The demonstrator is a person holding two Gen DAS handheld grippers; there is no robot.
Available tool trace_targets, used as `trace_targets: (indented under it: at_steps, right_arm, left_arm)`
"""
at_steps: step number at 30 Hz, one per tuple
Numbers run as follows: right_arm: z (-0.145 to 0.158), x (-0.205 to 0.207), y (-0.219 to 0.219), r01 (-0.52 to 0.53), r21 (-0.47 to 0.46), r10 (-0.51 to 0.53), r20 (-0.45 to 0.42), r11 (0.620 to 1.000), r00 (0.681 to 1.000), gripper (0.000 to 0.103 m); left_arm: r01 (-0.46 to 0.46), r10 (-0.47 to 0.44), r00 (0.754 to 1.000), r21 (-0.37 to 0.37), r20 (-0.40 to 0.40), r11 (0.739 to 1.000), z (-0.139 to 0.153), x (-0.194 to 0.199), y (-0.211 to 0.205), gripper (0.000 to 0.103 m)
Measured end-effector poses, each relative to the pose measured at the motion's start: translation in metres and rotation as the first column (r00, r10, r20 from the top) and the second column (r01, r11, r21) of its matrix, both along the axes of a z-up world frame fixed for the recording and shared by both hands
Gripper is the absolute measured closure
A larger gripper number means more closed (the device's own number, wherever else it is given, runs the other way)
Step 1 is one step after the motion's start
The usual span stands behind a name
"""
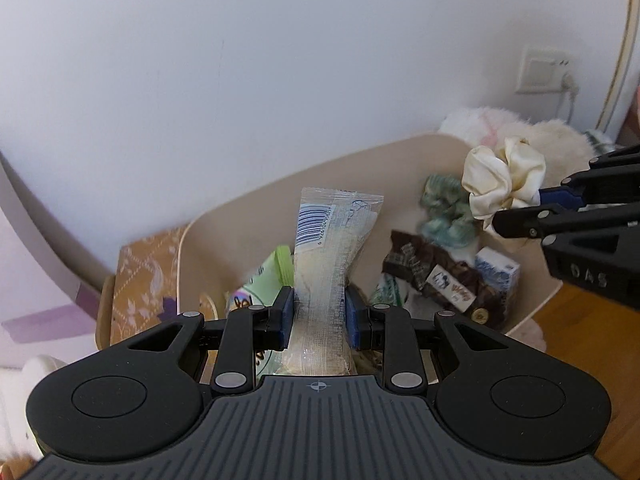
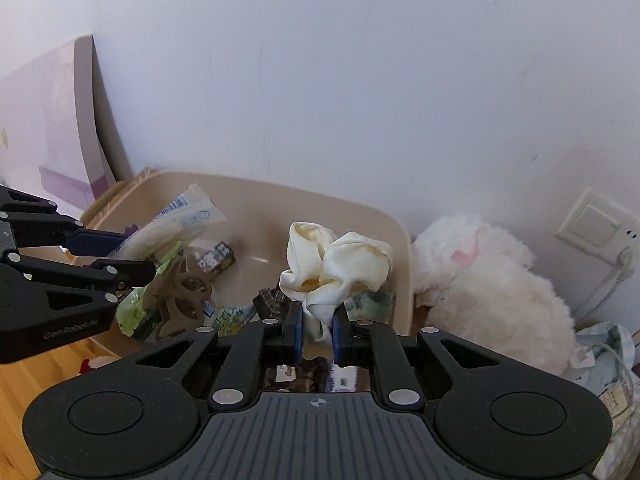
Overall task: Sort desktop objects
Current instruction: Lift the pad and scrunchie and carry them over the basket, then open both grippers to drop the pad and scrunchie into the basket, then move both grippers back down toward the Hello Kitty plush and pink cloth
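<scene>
A clear snack packet (image 1: 324,264) with a white barcode label stands near upright at the centre of the left wrist frame, pinched at its waist, raised above the beige bin (image 1: 248,208). In the right wrist frame it slants at the middle left. A cream satin scrunchie (image 2: 334,270) bunches at the centre of the right wrist frame, clamped by its lower folds; it sits at the upper right of the left wrist frame. Inside the bin lie a green scrunchie (image 1: 446,210), a brown plaid scrunchie (image 1: 432,276), a blue-and-white small box (image 1: 498,276) and a green snack pouch (image 1: 264,280).
</scene>
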State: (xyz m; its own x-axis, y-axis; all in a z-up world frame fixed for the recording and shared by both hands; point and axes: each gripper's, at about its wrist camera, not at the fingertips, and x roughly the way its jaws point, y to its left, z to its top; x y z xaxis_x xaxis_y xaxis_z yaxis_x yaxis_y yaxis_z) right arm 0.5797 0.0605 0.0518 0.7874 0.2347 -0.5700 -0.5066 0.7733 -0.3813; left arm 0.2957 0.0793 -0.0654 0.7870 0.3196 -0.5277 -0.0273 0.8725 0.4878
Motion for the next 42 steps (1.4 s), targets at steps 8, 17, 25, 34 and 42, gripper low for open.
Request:
trace_targets:
  at_steps: [8, 17, 25, 34, 42]
  right_arm:
    - [-0.031, 0.019, 0.011, 0.072, -0.052, -0.074, -0.028, 0.996, 0.997, 0.089]
    - [-0.030, 0.012, 0.009, 0.056, -0.059, -0.057, -0.014, 0.997, 0.998, 0.046]
    - [-0.017, -0.014, 0.001, -0.025, -0.044, 0.027, 0.045, 0.999, 0.999, 0.023]
    - [-0.009, -0.048, -0.021, -0.092, -0.063, 0.098, 0.104, 0.994, 0.990, 0.004]
    - [-0.022, -0.065, -0.053, -0.067, -0.072, 0.072, 0.072, 0.995, 0.995, 0.000]
  left_arm:
    - [-0.007, 0.007, 0.999, 0.001, -0.045, 1.000, -0.014, 0.011, -0.002, 0.075]
    - [0.006, -0.005, 0.999, 0.028, -0.033, 1.000, -0.008, 0.001, 0.003, 0.026]
    - [-0.009, 0.009, 1.000, 0.020, -0.003, 1.000, 0.004, -0.026, 0.019, 0.025]
    - [0.007, -0.008, 1.000, 0.011, 0.022, 1.000, 0.023, -0.070, 0.038, 0.021]
    - [0.004, -0.003, 1.000, 0.052, -0.019, 0.999, 0.009, -0.097, 0.054, 0.020]
